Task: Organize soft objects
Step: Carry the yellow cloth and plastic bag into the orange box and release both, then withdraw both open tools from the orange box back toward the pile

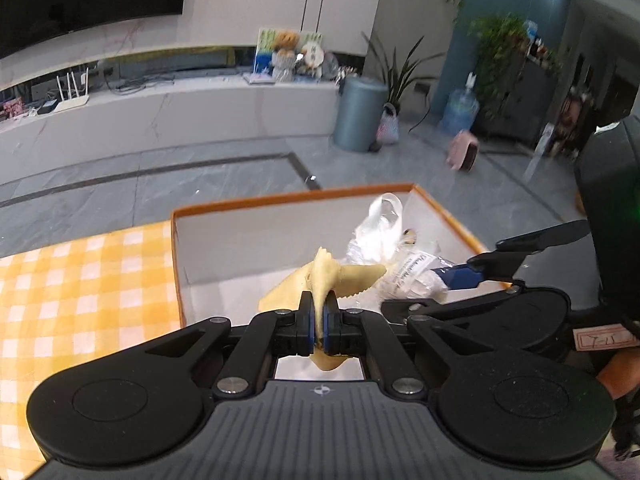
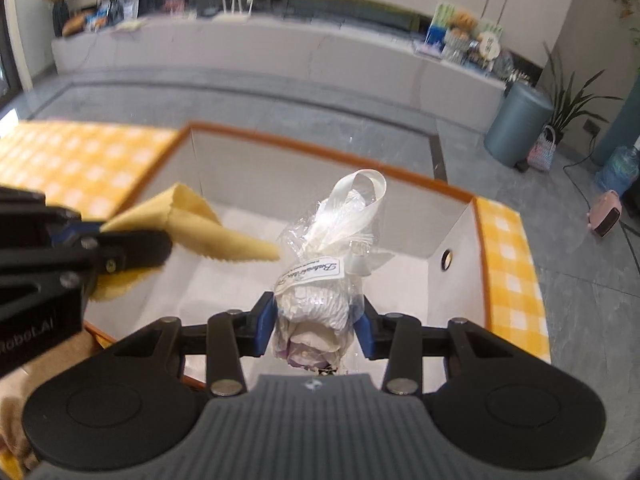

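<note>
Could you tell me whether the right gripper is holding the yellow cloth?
No, the right gripper clamps a clear-wrapped white bundle; the yellow cloth is in the left gripper.

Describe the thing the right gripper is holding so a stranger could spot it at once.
Find the white box with the orange rim on the yellow checked tablecloth. Above its opening, the right gripper clamps a clear cellophane-wrapped white bundle. Unlike the plain yellow cloth beside it, it has a white ribbon loop and a script label.
</note>
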